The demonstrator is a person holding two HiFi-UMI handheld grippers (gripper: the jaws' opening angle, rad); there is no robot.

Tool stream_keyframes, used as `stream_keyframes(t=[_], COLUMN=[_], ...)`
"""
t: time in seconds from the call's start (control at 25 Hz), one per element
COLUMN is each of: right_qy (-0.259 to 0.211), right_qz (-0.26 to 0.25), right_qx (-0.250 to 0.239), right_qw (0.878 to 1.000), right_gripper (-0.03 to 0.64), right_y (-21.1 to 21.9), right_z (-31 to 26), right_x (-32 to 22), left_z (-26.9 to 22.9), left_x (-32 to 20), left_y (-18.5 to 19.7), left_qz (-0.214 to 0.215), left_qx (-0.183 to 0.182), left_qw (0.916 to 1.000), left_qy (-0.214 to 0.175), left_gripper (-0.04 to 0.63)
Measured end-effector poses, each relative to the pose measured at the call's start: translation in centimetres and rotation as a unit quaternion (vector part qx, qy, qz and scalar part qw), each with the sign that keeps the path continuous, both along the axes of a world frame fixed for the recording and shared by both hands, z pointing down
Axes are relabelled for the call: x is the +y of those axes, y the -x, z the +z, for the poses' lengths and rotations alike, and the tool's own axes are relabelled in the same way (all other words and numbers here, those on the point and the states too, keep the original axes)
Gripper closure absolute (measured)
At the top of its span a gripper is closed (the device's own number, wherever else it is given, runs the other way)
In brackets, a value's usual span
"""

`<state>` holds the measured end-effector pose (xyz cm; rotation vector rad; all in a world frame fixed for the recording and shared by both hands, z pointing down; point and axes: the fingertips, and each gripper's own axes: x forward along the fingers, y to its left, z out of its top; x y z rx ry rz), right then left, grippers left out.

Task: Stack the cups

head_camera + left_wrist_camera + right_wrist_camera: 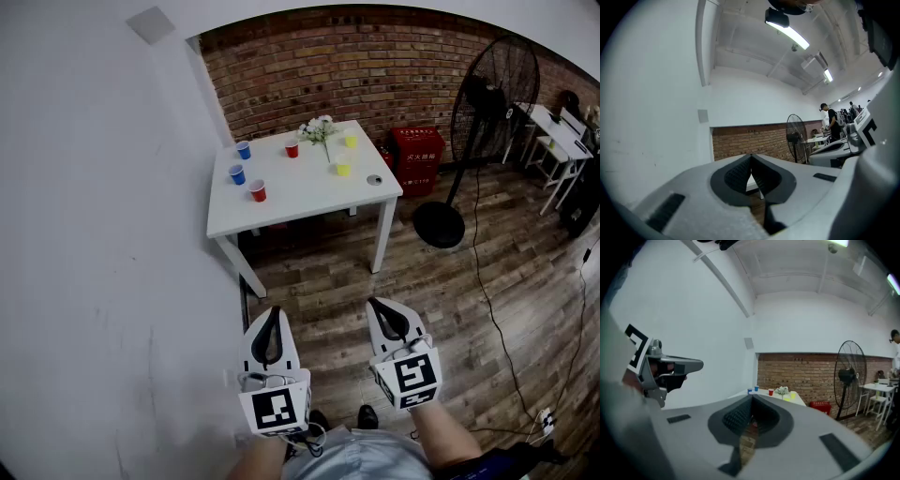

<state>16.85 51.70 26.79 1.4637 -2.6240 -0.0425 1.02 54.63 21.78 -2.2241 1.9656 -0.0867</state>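
Far ahead stands a white table (309,202) with several small cups on it. Two blue cups (244,150) (237,174) and a red cup (258,191) are on its left side. Another red cup (292,149) and two yellow cups (351,141) (343,169) stand further right. My left gripper (275,310) and right gripper (373,302) are held side by side over the wooden floor, well short of the table. Both are shut with nothing between the jaws. The right gripper view shows the blue cups (750,391), a red cup (771,392) and a yellow cup (792,396) in the distance.
White flowers (319,129) and a small round grey object (374,179) also sit on the table. A white wall (103,244) runs along the left. A standing fan (494,98) with a round base (441,225), a red crate (417,155) and a floor cable (487,309) are to the right.
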Motion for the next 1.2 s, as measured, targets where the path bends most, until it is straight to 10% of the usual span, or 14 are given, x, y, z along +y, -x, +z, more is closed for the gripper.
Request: stream_keyframes(t=[0.4,0.52,1.2], right_qy=[0.007,0.011,0.028], right_qz=[-0.009,-0.035,-0.046], right_qx=[-0.013,-0.02,-0.009], right_qw=[1.0,0.999,0.999], right_gripper=[0.612,0.42,0.477], right_y=[-2.3,-3.0,-3.9], right_z=[0.8,0.8,3.7], right_x=[-0.8,-1.0,-9.5], left_z=[0.7,1.1,3.4], left_x=[-0.2,-0.5,-7.5], left_y=[-2.3,-3.4,-3.4], left_qz=[-0.013,-0.016,-0.049], left_qx=[-0.002,-0.005,-0.015], left_qw=[0.9999,0.9998,0.998], left_qy=[0.011,0.014,0.036], left_gripper=[0.586,0.586,0.586])
